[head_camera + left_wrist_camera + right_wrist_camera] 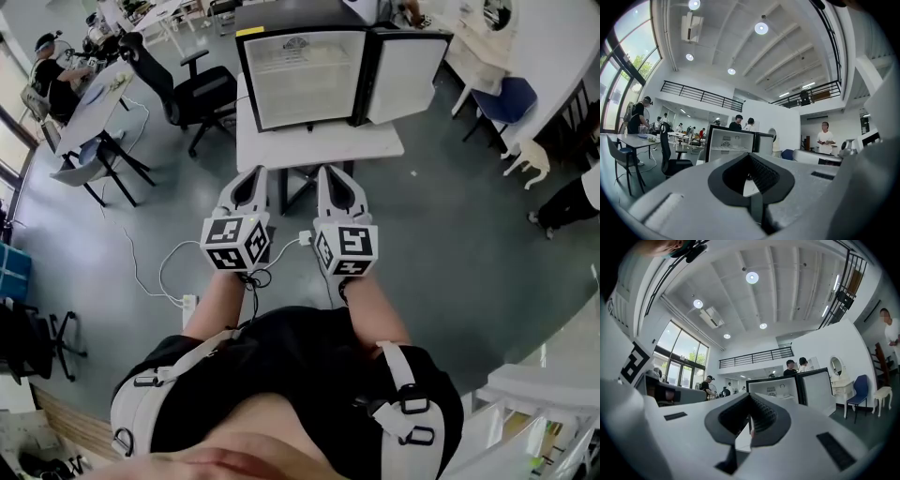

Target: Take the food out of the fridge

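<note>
Mini fridge [300,80] stands on a white bench [319,148] straight ahead, its door [409,79] swung wide open to the right. The interior is pale, with one shelf across it. The food cannot be made out from here: whatever sits on the shelf is too small to name. Left tool [251,174] and right tool [329,172] are held side by side in front of the person's body, both aimed at the fridge and well short of the bench edge. They are roughly level, with marker cubes nearest the person. Each tool's own view shows its dark ribbed pads pressed together at the tips with nothing between them. A black office chair [195,92] stands left of the bench. A white cable [155,274] loops over the grey floor to a power strip [188,306] by the person's left forearm.
</note>
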The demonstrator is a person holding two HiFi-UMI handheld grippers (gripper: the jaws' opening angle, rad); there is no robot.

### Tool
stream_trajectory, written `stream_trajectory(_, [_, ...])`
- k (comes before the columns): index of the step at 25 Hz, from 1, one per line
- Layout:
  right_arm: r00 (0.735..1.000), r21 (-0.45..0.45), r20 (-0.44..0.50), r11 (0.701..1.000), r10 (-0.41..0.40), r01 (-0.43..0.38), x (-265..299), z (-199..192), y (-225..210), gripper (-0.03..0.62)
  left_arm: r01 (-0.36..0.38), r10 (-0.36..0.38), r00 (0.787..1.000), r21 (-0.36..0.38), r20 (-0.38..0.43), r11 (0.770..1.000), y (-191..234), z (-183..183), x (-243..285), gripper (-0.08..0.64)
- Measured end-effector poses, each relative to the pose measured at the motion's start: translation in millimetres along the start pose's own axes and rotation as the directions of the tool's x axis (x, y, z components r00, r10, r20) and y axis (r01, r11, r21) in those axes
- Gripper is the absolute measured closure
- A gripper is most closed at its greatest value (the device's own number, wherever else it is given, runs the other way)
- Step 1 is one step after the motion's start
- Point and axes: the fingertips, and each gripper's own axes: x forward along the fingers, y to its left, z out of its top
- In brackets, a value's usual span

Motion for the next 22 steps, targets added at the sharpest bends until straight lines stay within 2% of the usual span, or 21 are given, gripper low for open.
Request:
stream_trajectory(8, [0.999, -0.013, -0.012, 0.999, -0.03, 0.03, 16, -15, 7, 0.584, 0.028, -0.028, 0.999, -0.002, -0.017, 1.0, 20, -10, 12, 0.558])
stream_trajectory(14, [0.998, 0.0, -0.031, 0.999, -0.052, 0.052, 53, -26, -18, 0.584, 0.021, -0.021, 1.0, -0.003, -0.019, 1.0, 35, -12, 50, 0.558])
stream_trajectory(22, [1.0, 0.006, -0.02, 1.0, -0.007, 0.007, 129, -36, -72, 0.584, -0.015, 0.015, 1.0, 0.017, 0.005, 1.0, 46, -8, 134, 0.558])
